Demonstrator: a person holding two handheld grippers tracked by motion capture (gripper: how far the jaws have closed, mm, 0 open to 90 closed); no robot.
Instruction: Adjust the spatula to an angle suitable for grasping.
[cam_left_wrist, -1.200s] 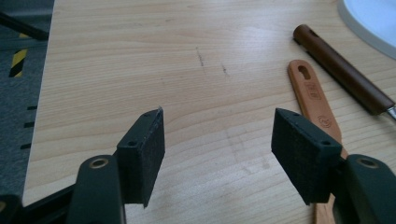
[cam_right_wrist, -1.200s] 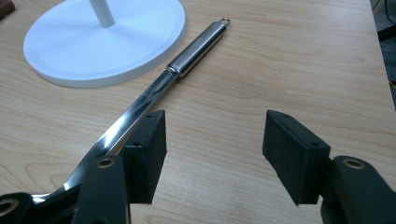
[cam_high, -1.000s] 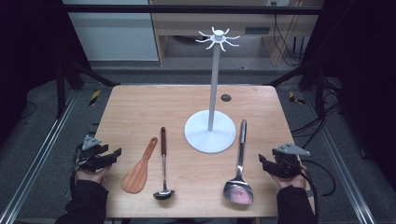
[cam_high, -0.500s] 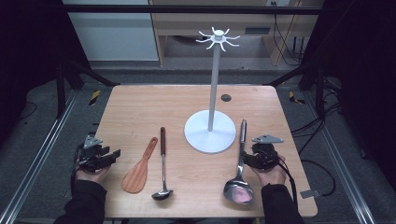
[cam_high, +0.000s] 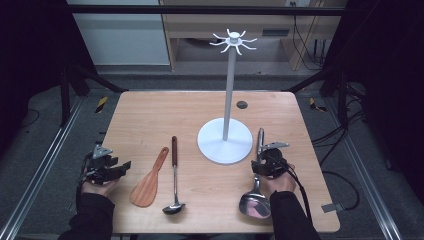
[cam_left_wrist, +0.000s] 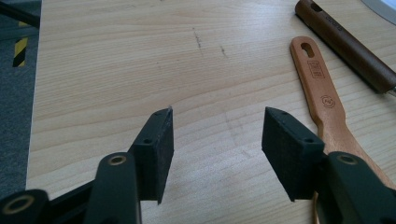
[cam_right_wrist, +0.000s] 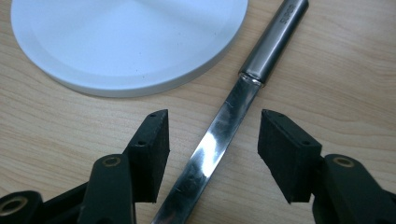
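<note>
Your right gripper (cam_right_wrist: 212, 149) has its jaws spread wide with the flat polished shaft of the steel serving spoon (cam_right_wrist: 219, 135) running between them, neither pad touching metal yet as far as you can tell. That shaft slants up toward one o'clock in the right gripper view, thickening into a round brushed handle near the white stand base (cam_right_wrist: 126, 42), which sits at eleven o'clock, just beside the spoon. Expect the spoon to be stiff, fairly heavy toward its bowl, and slick on that mirror finish; close on the flat faces of the shaft, or higher up on the round handle, so it does not twist in the pads. From the high view the spoon (cam_high: 257, 172) lies at about five o'clock from the stand (cam_high: 226, 135), bowl toward you. Your left gripper (cam_left_wrist: 217, 140) is also spread open over bare table (cam_left_wrist: 116, 60), holding nothing, with the wooden spatula (cam_left_wrist: 322, 98) at two o'clock and a dark-handled ladle (cam_left_wrist: 345, 46) beyond it.
</note>
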